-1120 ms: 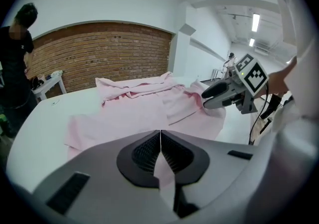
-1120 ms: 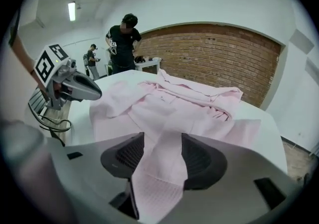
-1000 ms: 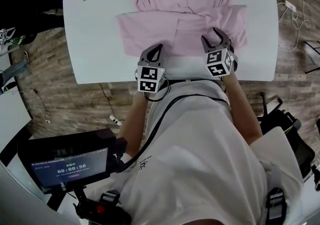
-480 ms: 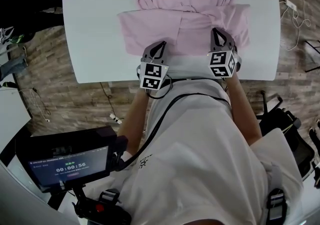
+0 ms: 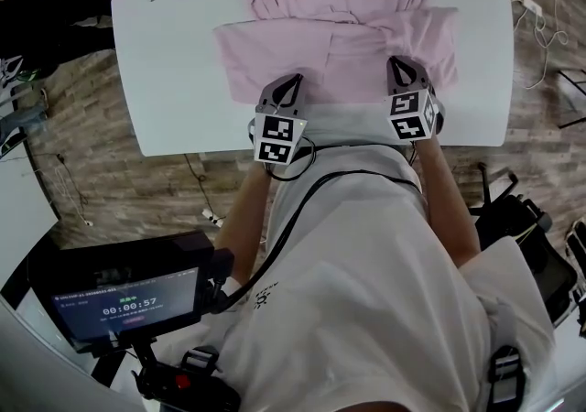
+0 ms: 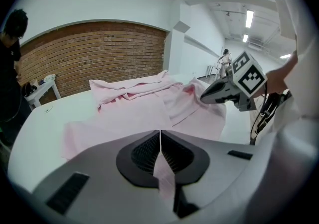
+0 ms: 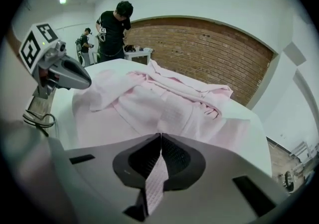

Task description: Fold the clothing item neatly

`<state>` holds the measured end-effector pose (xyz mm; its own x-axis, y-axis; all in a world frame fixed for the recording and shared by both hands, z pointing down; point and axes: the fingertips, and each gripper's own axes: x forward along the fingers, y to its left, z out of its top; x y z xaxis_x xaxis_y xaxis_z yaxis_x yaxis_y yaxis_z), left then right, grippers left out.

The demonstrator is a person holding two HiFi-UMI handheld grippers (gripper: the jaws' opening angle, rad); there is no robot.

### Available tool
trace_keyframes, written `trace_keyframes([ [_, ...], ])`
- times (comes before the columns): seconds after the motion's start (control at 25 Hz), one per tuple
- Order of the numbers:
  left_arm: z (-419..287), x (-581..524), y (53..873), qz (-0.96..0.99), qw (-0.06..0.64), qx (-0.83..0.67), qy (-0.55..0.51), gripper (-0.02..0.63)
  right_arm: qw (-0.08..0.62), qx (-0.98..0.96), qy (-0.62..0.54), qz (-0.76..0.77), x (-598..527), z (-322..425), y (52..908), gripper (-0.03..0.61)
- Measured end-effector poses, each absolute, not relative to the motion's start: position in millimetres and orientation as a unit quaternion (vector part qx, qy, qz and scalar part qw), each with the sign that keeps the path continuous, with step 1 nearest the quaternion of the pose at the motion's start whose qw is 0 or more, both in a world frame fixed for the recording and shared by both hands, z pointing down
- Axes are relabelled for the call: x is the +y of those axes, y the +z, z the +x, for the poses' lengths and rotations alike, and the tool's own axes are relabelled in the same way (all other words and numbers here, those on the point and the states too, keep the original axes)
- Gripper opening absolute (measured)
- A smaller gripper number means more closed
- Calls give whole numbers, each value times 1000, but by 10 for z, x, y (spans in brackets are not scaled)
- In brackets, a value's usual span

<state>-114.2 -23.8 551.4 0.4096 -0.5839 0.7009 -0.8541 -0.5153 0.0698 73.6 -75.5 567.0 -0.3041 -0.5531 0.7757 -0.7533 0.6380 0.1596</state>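
A pink garment (image 5: 334,44) lies spread on the white table (image 5: 174,81), with its sleeves folded across the body. My left gripper (image 5: 291,82) is at the near hem, left of centre, shut on a strip of the pink fabric (image 6: 164,175). My right gripper (image 5: 400,64) is at the near hem on the right. Its jaws have just been closing and now pinch a fold of the pink cloth (image 7: 155,183). In the left gripper view the right gripper (image 6: 207,96) rests on the garment (image 6: 129,118). In the right gripper view the left gripper (image 7: 87,82) shows at the garment's (image 7: 159,103) other corner.
The table's near edge (image 5: 330,143) runs just under both grippers. A screen on a stand (image 5: 124,300) is low at the left. Cables (image 5: 540,26) lie on the wood floor at the right. A person in black (image 7: 113,31) stands beyond the table by a brick wall.
The right gripper's jaws, spread wide a second ago, have closed on the garment's near hem. The left gripper has stayed shut on the hem in the same place.
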Motion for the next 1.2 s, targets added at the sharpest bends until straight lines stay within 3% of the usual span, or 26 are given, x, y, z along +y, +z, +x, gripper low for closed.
trace_keyframes([
  [0.2, -1071, -163, 5559, 826, 203, -406, 335, 8, 381, -820, 102, 416, -759, 785, 5135, 12],
  [0.28, -980, -56, 5660, 836, 190, -364, 364, 75, 370, -823, 93, 421, -780, 830, 4949, 12],
  [0.36, -914, 13, 5741, 838, 165, -331, 400, 101, 369, -823, 86, 424, -814, 873, 4868, 12],
  [0.56, -799, -72, 5828, 831, 106, -305, 453, 103, 369, -818, 95, 431, -823, 964, 4845, 13],
  [0.76, -804, -142, 5947, 815, 132, -302, 476, 103, 367, -818, 101, 432, -789, 989, 4836, 12],
  [0.8, -823, -160, 5955, 812, 141, -307, 475, 100, 366, -817, 101, 434, -799, 1002, 4827, 12],
  [0.84, -841, -181, 5947, 811, 150, -313, 471, 24, 364, -817, 101, 436, -812, 1014, 4817, 12],
  [0.88, -856, -200, 5929, 811, 158, -319, 465, 2, 363, -817, 101, 438, -824, 1025, 4809, 13],
  [1.2, -953, -456, 5462, 825, 151, -346, 420, 2, 350, -825, 90, 435, -885, 984, 4723, 13],
])
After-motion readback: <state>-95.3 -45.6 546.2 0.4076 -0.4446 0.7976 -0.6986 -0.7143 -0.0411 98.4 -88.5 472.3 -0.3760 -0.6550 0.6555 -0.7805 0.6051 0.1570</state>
